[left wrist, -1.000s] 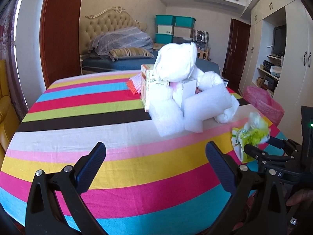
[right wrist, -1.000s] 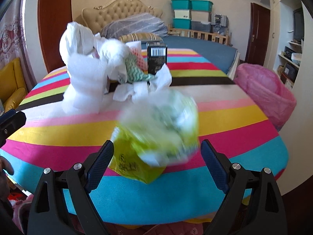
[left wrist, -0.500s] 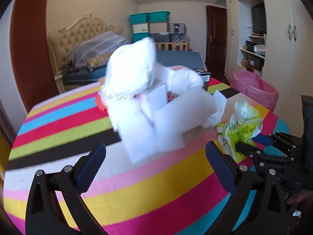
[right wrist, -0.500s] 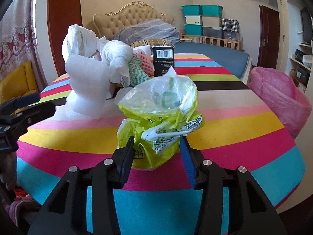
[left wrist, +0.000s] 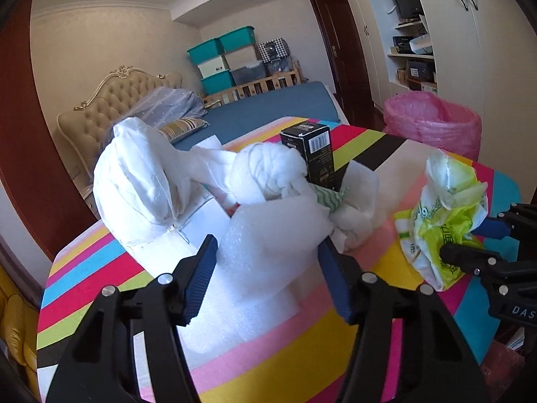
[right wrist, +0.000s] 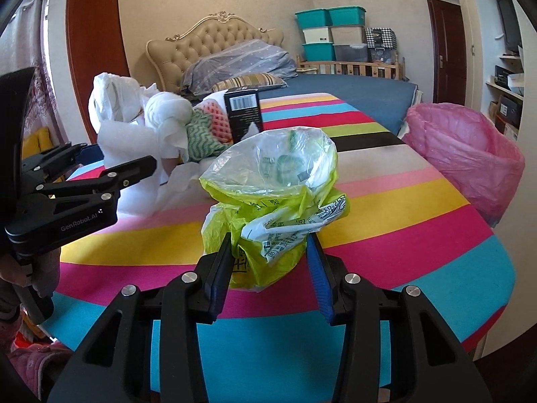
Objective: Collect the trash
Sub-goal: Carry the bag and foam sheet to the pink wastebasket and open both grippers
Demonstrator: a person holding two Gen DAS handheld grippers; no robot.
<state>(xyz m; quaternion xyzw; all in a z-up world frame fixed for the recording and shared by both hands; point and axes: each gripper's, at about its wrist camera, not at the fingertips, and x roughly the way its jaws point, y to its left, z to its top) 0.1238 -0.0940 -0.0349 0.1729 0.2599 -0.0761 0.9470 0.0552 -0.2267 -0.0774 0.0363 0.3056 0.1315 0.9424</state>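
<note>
1. Trash – a yellow-green bag (right wrist: pixel 272 208) – sits on the striped table (right wrist: pixel 419 235), pinched at its base by the right gripper (right wrist: pixel 270 265).
2. Left gripper (left wrist: pixel 266 268) – jaws just closing – squeezes white foam (left wrist: pixel 268 235) from the pile.
3. Pink bin (right wrist: pixel 466 158) stands beside the table.

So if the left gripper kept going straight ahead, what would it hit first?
The white foam sheet, already between the left gripper fingers, which have just been closing. Behind it sits the knotted white bundle, probably next.
</note>
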